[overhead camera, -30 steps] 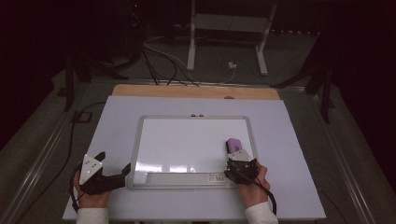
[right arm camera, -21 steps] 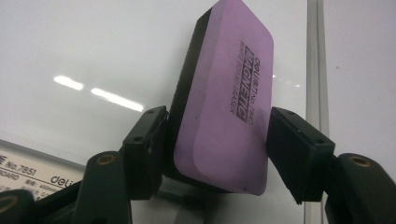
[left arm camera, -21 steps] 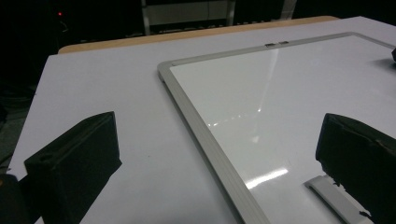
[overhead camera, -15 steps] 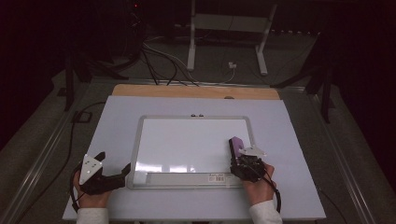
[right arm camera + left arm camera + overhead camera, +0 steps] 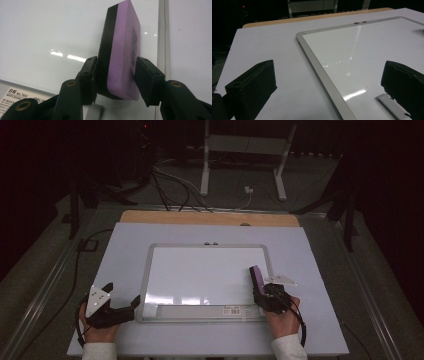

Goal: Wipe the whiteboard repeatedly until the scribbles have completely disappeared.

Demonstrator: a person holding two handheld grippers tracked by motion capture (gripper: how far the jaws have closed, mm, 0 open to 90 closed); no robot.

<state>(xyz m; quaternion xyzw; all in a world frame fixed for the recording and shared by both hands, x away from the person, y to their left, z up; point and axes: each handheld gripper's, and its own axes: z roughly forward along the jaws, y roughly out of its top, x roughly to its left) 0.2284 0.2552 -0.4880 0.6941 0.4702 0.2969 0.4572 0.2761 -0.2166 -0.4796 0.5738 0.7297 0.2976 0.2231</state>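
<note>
A table (image 5: 320, 270) with a pale cover is seen, and a whiteboard (image 5: 200, 270) lies flat at its middle. The board's surface looks blank, so any wiping is judged either finished or not needed; no marks are left to be seen. The left gripper (image 5: 122, 307) is held with its 2 jaws wide apart at the board's near left corner. A purple eraser (image 5: 120, 50) is clamped edgewise by the right gripper (image 5: 116, 75) over the board's right edge
</note>
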